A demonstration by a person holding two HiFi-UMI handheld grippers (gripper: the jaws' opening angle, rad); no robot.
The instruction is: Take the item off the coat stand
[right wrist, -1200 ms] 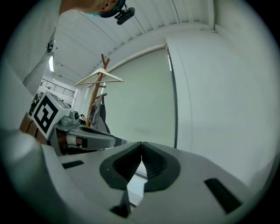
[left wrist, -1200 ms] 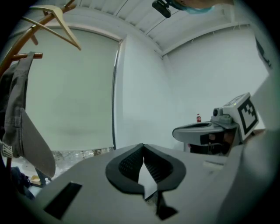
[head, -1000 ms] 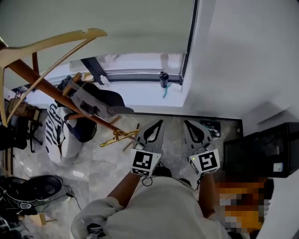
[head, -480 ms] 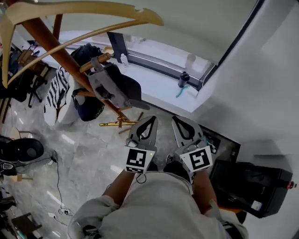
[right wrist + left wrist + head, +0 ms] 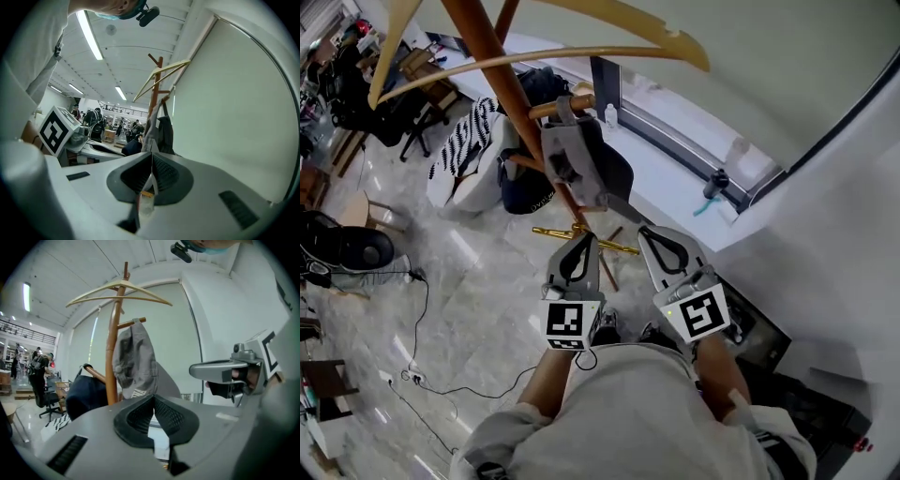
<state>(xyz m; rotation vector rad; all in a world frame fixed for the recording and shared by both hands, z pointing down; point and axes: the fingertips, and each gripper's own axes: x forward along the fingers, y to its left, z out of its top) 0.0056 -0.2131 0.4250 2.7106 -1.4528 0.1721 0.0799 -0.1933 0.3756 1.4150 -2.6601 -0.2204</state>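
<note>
A grey cap (image 5: 574,165) hangs on a peg of the wooden coat stand (image 5: 492,58), with a dark bag (image 5: 525,192) on a lower peg behind it. A pale wooden hanger (image 5: 623,21) rests on the stand's top. My left gripper (image 5: 585,238) and right gripper (image 5: 649,232) are side by side, just below the cap and apart from it, both shut and empty. In the left gripper view the cap (image 5: 134,361) and the pole (image 5: 111,357) stand ahead of the shut jaws. In the right gripper view the cap (image 5: 158,127) shows edge-on beyond the jaws.
A striped cloth (image 5: 467,142) hangs left of the stand. A brass bar (image 5: 581,235) lies on the marble floor by the stand's foot. Cables (image 5: 417,323) and a black round device (image 5: 349,248) are on the left. A window sill carries a dark bottle (image 5: 716,181). White wall (image 5: 825,234) stands at the right.
The view has swung, so the stand and cap now sit much closer above the grippers. Both grippers remain shut and side by side.
</note>
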